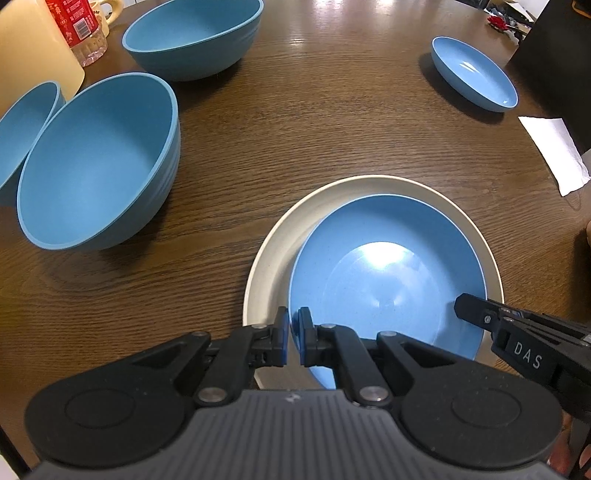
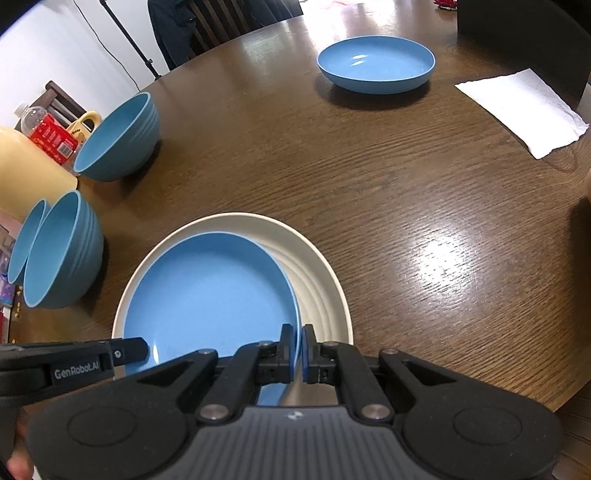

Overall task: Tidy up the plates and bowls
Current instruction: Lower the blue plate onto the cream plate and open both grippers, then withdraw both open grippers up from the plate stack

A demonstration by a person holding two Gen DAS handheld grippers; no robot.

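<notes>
At the far left of the counter (image 2: 369, 177) two blue bowls (image 1: 99, 166) lean nested on their sides, mouths tipped toward the middle, likely parked there as a started stack; a third bowl (image 1: 192, 37) stands upright beyond them, next to a bottle (image 1: 79, 26) and a mug (image 2: 85, 123). Nearer the middle, a blue plate (image 1: 384, 273) sits inside a white plate (image 1: 269, 254), pushed toward its left side so the white ridges show on the right. The left gripper (image 1: 293, 338) has its fingers closed on the blue plate's near-left rim, and the right gripper (image 2: 299, 350) pinches the near-right rim the same way, presumably to keep the plate level while it is set down or lifted. It appears to rest flat, though I cannot tell whether it has full contact underneath. Being round, it has no real long axis; its hollow faces up. Farther right, a second blue plate (image 2: 376, 66) lies alone, well apart, with a paper napkin (image 2: 524, 110) near the counter's edge.
</notes>
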